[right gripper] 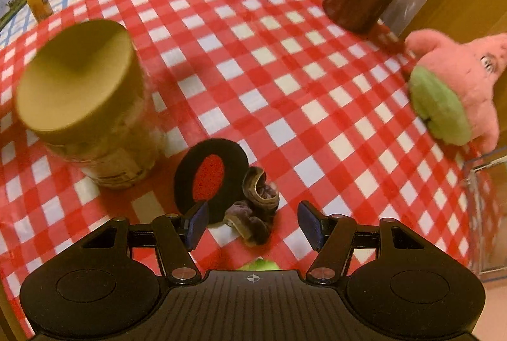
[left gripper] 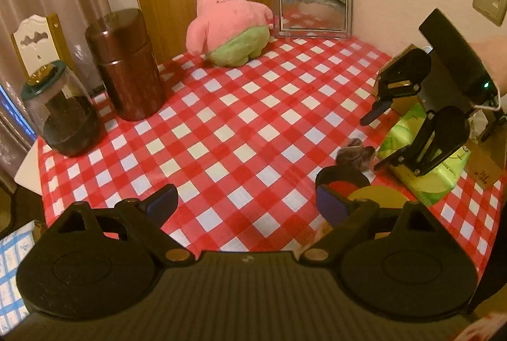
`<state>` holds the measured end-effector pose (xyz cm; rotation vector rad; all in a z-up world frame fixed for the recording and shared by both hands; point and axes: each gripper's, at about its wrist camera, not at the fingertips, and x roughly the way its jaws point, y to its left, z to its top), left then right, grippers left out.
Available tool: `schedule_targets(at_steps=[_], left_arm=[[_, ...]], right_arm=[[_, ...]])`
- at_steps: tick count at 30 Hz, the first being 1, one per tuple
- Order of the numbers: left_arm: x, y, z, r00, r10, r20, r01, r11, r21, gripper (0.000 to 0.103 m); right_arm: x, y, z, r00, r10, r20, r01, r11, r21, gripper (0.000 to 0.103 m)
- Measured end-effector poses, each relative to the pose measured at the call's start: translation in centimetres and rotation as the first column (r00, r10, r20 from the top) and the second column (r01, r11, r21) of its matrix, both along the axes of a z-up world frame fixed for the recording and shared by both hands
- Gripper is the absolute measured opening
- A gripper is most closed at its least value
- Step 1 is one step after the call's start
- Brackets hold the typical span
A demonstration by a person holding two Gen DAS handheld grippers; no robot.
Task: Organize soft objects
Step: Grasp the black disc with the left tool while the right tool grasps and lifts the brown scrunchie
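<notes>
- The right tongs (right gripper: 252,224) hang closest to the lens, jaws apart with nothing between the pads, tilted down over a crumpled purple scrunchie (right gripper: 253,208) on the red-checked desk (right gripper: 285,62).
- The scrunchie lies just beside, perhaps touching, a black foam ear pad (right gripper: 187,182) with a red centre; a gold-lidded jar (right gripper: 79,100) stands near on the far side of the pad.
- Handling, as I judge it: the scrunchie is light, limp and compressible, so it should bunch under the pads rather than slip; pinching across its thickest gathered fold looks safest. The ear pad is also soft and thin, best nipped at its rim.
- The pink star plush (left gripper: 221,21) sits upright at the back of the desk, well apart; bulky but light, probably best taken by an arm or the pointed head.
- The left tongs (left gripper: 247,201) are open and empty above bare cloth.
- Only the left view shows the right tongs from outside, a green packet (left gripper: 408,132) beneath them, and a picture frame (left gripper: 312,5) beside the plush.
- Only the right view shows the scrunchie's folds and the jar clearly.
</notes>
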<state>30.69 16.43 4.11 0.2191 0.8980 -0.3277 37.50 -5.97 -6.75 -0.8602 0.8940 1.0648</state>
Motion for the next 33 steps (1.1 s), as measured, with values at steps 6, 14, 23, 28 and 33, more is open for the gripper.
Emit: schedule_targets(at_steps=[6, 14, 23, 28, 33], left_arm=[[2.3, 0.5, -1.2, 0.999, -0.021, -0.046, 0.020, 1.000, -0.021, 0.093], [5.2, -0.7, -3.2, 0.988, -0.100, -0.118, 0.098, 0.995, -0.020, 0.093], [10.0, -5.3, -6.7, 0.922, -0.305, -0.238, 0.299, 0.952, -0.062, 0.086], [11.8, -8.1, -9.8, 0.862, -0.392, -0.321, 0.383, 0.919, -0.093, 0.073], [12.2, -9.8, -12.4, 0.809, -0.433, -0.398, 0.423, 0.898, -0.119, 0.053]], right_arm=[[1.9, 1.1, -2.0, 0.998, -0.040, -0.041, 0.039, 0.999, -0.004, 0.043], [3.4, 0.9, -2.3, 0.989, -0.127, -0.073, 0.129, 0.991, 0.029, 0.015], [5.7, -3.9, 2.3, 0.935, -0.349, -0.066, 0.355, 0.925, 0.135, 0.015], [5.3, -6.6, 4.5, 0.906, -0.417, -0.073, 0.424, 0.888, 0.179, 0.015], [4.8, -8.7, 4.9, 0.879, -0.472, -0.062, 0.474, 0.854, 0.215, 0.015]])
